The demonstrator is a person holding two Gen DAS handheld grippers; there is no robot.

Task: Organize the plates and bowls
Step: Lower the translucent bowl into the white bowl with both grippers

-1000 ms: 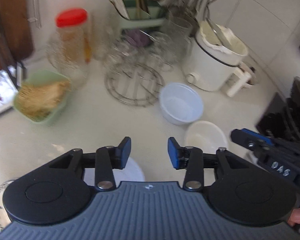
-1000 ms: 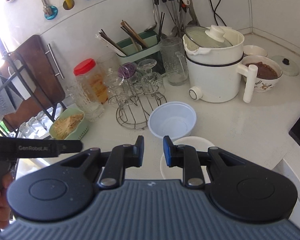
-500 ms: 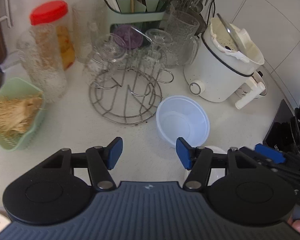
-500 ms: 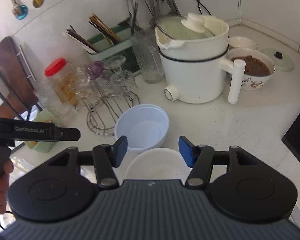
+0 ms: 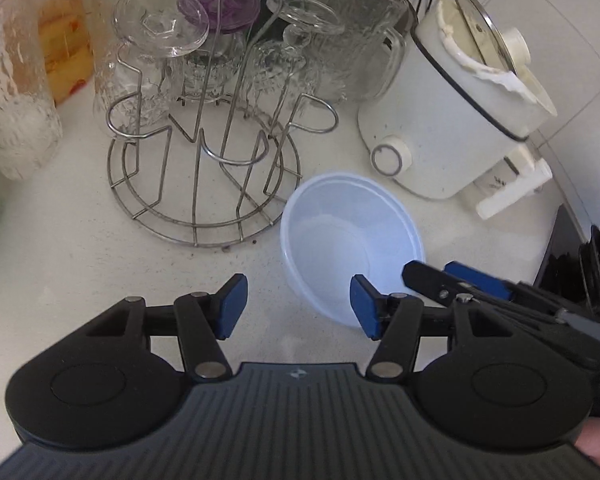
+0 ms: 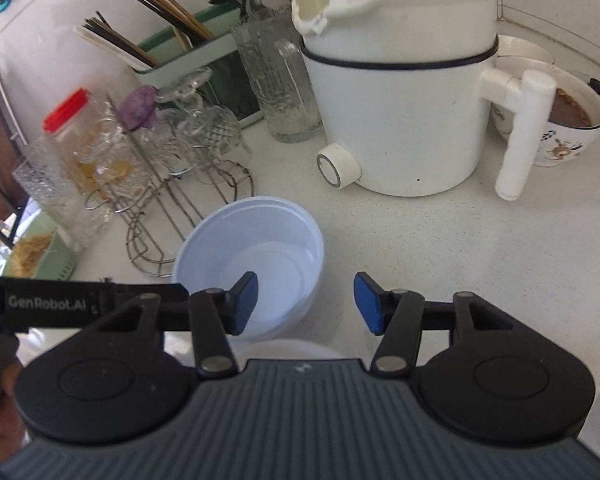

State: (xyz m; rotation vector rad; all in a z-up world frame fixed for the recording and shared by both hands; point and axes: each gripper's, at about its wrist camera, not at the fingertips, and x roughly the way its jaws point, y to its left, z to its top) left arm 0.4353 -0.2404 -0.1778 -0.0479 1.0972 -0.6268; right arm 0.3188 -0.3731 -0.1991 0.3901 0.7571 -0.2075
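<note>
Now I see this:
left gripper (image 5: 298, 306): loose, closing a bit, holds nothing
right gripper (image 6: 306, 304): loose, closing a bit, holds nothing
bowl (image 5: 340, 236): blue, on counter (image 5: 80, 260)

Soft bright daylight; fisheye bending at edges; slight blur.

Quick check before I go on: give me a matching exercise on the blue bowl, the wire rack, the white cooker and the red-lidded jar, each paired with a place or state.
Things:
1. blue bowl
2. wire rack
3. white cooker
4. red-lidded jar

Places or states:
A. holds upturned glasses
B. lid tilted ajar on top
C. empty, nearest both grippers
D. behind the rack, by the wall

Pairs: 1-C, 2-A, 3-B, 4-D
</note>
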